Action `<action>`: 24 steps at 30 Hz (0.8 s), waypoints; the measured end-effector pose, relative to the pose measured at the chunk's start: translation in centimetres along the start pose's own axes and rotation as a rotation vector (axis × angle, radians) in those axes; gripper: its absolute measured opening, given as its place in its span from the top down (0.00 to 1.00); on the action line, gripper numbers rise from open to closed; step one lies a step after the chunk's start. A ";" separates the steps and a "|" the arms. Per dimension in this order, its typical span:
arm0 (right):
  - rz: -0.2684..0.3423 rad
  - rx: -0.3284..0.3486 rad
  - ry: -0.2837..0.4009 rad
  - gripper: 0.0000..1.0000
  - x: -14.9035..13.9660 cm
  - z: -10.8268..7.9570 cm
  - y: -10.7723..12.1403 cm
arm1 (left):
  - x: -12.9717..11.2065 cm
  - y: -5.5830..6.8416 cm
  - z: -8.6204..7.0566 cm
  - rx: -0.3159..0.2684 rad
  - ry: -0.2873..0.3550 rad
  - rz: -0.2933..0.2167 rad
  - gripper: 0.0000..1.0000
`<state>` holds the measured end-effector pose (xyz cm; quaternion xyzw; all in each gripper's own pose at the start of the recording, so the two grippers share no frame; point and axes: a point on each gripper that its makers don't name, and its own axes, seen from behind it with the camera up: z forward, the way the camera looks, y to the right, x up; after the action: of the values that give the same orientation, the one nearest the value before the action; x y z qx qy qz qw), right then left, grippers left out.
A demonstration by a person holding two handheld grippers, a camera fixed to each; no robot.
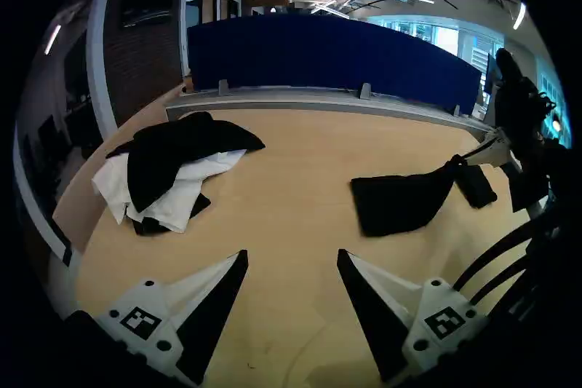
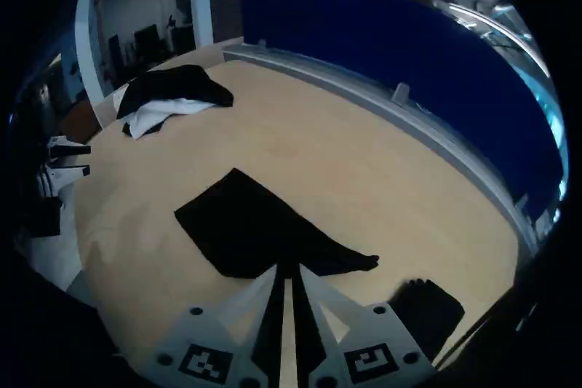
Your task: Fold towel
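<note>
One black towel (image 2: 247, 235) on the tabletop (image 2: 349, 162), near edge grasped by the right gripper (image 2: 289, 269). Left gripper (image 1: 292, 253) released. One black-and-white cloth pile (image 1: 174, 169), far left.

Two hand-held grippers (image 1: 291, 275) (image 2: 289, 293), two black towels (image 2: 247, 231) (image 2: 429, 311), one towel pile (image 1: 171, 169)

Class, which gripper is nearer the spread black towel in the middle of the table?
Right. The right gripper pinches a corner of the black towel; the left gripper hangs open over bare table, apart from the towel.
</note>
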<state>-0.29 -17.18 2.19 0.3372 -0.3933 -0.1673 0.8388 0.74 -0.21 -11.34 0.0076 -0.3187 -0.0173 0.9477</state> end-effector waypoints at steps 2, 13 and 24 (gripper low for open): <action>-0.011 0.003 -0.005 0.93 0.2 0.2 -0.4 | 0.0 0.0 -0.2 -0.004 0.002 -0.001 0.09; -0.054 0.048 -0.002 0.93 3.1 2.5 -4.1 | -0.2 -0.9 -0.6 -0.008 0.006 -0.024 0.09; -0.077 0.146 -0.006 0.93 5.4 7.9 -11.1 | -0.5 -1.2 -1.2 -0.003 0.014 -0.015 0.09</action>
<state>-3.17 -31.49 1.05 0.4118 -0.3936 -0.1715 0.8038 1.00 -1.38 -12.63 0.0085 -0.3119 -0.0248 0.9497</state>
